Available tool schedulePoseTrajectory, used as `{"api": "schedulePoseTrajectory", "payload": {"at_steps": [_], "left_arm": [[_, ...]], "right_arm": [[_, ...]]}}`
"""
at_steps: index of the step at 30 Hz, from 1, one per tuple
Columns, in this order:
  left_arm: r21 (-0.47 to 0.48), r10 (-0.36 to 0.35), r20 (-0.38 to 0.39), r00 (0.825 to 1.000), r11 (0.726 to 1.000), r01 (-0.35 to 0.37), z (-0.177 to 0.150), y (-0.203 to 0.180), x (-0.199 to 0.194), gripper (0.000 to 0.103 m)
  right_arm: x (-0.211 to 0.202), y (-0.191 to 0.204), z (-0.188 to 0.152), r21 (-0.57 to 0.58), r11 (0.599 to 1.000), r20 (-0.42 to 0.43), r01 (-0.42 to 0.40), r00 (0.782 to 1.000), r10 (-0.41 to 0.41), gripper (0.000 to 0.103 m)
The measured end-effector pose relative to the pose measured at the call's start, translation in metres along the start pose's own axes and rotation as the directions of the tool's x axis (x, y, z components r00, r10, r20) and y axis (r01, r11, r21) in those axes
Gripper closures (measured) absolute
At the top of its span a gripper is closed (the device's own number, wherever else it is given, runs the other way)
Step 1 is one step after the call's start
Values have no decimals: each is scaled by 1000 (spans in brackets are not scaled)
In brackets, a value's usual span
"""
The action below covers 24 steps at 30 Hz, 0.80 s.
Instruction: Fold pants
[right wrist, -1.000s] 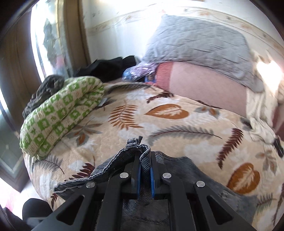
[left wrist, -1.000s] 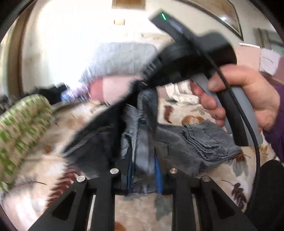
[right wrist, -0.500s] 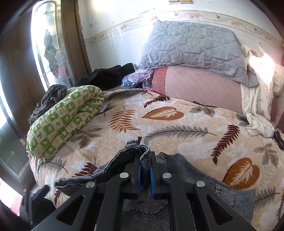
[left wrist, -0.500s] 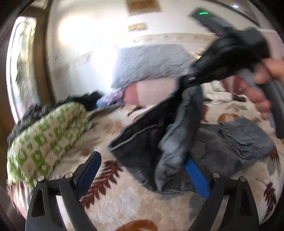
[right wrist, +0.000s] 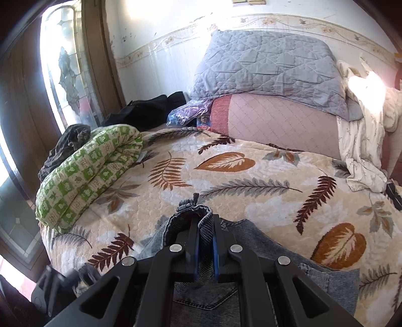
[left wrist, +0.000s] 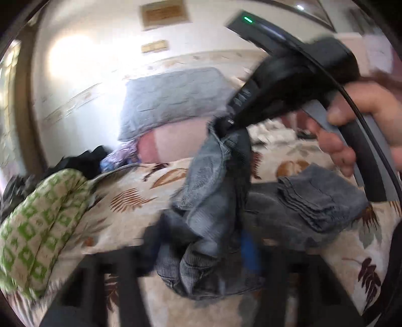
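— Where are the pants (right wrist: 203, 221)?
— On the bed (right wrist: 251, 176); my right claw (right wrist: 205, 251) pinches the denim tight.
— Left claw (left wrist: 201, 254)?
— Jaws just closing around hanging denim; grip too blurred to tell.

**My rig up close**

My right hand-held gripper (right wrist: 206, 247) has matte black linkage arms, four silver screw heads and blue pads. From my left camera its body is black with a grey handle (left wrist: 326, 118), a green indicator light (left wrist: 247, 19) and a thin black cable (left wrist: 351, 105).
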<state>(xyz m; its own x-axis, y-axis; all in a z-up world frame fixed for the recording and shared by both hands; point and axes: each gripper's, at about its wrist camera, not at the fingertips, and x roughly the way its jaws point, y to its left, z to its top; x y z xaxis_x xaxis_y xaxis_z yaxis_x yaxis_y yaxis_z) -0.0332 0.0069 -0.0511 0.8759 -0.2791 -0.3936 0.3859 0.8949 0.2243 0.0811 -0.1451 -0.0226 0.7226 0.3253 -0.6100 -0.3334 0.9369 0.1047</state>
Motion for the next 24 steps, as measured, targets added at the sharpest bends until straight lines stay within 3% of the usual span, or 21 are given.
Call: {"api": "schedulePoseTrajectory", "payload": {"at_steps": [5, 12, 18, 24], "left_arm": [[54, -46, -3, 999, 998, 46, 12, -28, 6, 68], [158, -115, 28, 993, 981, 110, 34, -83, 3, 71], [215, -232, 15, 973, 951, 223, 56, -141, 12, 72], [253, -320, -11, 947, 916, 312, 69, -195, 33, 73]], "right_arm": [[-12, -35, -10, 77, 997, 42, -10, 999, 6, 95], [-42, -99, -34, 205, 979, 130, -17, 991, -10, 95], [-65, -161, -55, 308, 951, 190, -8, 980, -53, 95], [-75, -231, -77, 446, 895, 208, -22, 975, -80, 95]]}}
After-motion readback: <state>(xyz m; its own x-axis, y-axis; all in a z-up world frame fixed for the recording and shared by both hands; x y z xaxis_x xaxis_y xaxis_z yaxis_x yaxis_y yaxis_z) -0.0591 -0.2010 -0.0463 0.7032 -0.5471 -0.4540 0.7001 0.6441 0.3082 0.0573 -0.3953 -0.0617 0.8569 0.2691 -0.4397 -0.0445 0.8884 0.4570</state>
